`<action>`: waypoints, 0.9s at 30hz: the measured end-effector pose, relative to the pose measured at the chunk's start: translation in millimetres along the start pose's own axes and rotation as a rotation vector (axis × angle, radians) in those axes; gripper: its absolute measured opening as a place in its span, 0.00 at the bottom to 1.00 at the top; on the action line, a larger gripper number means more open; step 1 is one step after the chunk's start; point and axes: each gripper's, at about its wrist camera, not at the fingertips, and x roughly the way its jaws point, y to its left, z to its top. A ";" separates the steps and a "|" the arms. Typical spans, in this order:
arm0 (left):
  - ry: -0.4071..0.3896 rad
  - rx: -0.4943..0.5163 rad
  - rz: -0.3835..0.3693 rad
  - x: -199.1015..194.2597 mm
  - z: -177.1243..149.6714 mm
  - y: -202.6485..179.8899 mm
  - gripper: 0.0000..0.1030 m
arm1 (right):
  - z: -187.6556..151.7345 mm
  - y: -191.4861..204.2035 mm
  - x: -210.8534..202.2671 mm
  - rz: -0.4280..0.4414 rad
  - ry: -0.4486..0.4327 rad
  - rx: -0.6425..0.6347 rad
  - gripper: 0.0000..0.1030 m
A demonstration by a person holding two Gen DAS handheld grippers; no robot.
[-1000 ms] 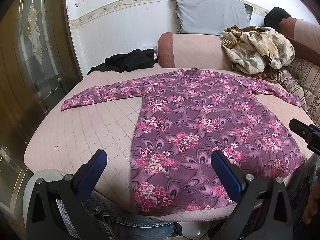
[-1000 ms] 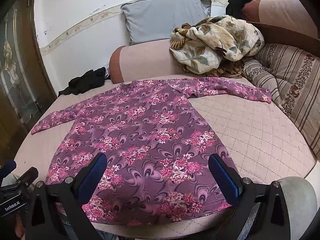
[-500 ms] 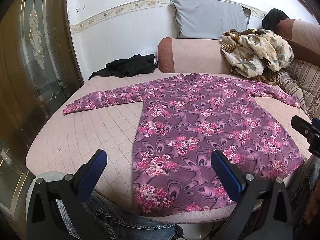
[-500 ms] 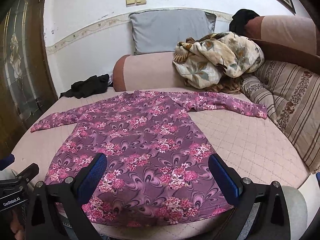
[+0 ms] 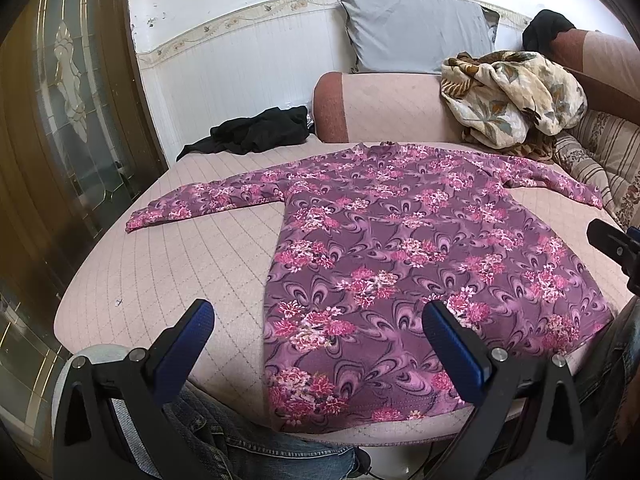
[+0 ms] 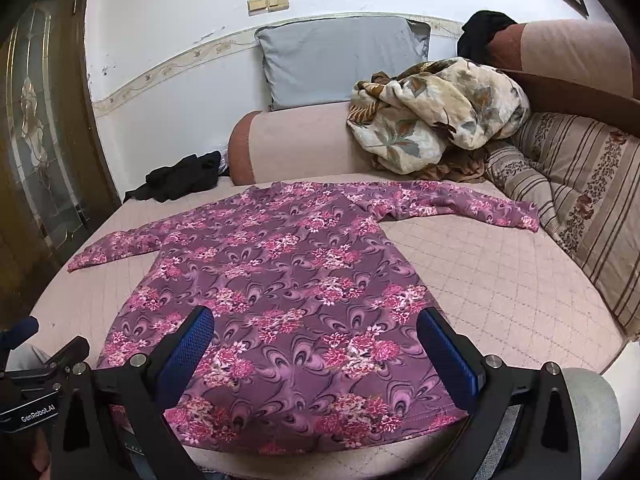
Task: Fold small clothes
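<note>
A purple long-sleeved top with pink flowers (image 5: pixel 400 248) (image 6: pixel 288 280) lies spread flat on the pink quilted seat (image 5: pixel 192 264) (image 6: pixel 500 272), both sleeves stretched out sideways and its hem at the near edge. My left gripper (image 5: pixel 318 328) hovers open above the hem's left part, nothing between its blue pads. Over the middle of the hem my right gripper (image 6: pixel 314 334) is open too, holding nothing. Each gripper shows at the edge of the other's view.
A black garment (image 5: pixel 260 132) (image 6: pixel 180 178) lies at the back left. A crumpled floral blanket (image 5: pixel 512 96) (image 6: pixel 436 116) rests on the pink bolster (image 5: pixel 384 108), under a grey pillow (image 6: pixel 340 56). A striped cushion (image 6: pixel 580 184) lines the right. Denim-clad legs (image 5: pixel 240 448) sit below.
Both cameras have tilted up a little, so more of the wall and light switches shows. The top lies as before and both grippers stay open.
</note>
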 end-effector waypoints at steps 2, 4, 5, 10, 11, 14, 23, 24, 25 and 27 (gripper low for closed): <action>-0.001 -0.001 0.000 -0.1 0.0 -0.1 1.00 | 0.1 0.2 0.6 0.000 -0.001 -0.004 1.00; -0.001 -0.001 0.001 -0.3 0.2 -0.2 1.00 | -0.1 0.6 0.4 0.000 0.000 -0.001 1.00; -0.001 -0.001 0.000 -0.2 0.4 -0.3 1.00 | 0.0 0.4 0.5 -0.001 0.000 0.000 1.00; -0.001 0.000 0.000 -0.4 0.4 -0.4 1.00 | 0.4 -0.2 0.5 -0.005 0.000 0.004 1.00; -0.001 0.000 0.000 -0.5 0.4 -0.4 1.00 | 0.4 -0.4 0.5 -0.006 0.000 0.003 1.00; -0.001 0.001 0.001 -0.6 1.0 -0.7 1.00 | 0.4 -1.7 0.5 -0.006 -0.002 0.004 1.00; -0.001 0.001 0.002 -1.0 1.3 -1.0 1.00 | -0.1 -2.7 1.6 -0.006 0.007 0.015 1.00; -0.002 0.001 0.002 -1.1 1.4 -1.0 1.00 | -0.2 -2.9 1.5 -0.005 0.008 0.016 1.00; -0.004 0.002 0.002 -1.2 1.6 -1.2 1.00 | 0.2 -3.2 0.9 -0.004 0.006 0.017 1.00; -0.006 0.002 0.008 -3.1 4.6 -1.8 1.00 | 2.0 -3.1 -0.4 -0.003 0.007 0.021 1.00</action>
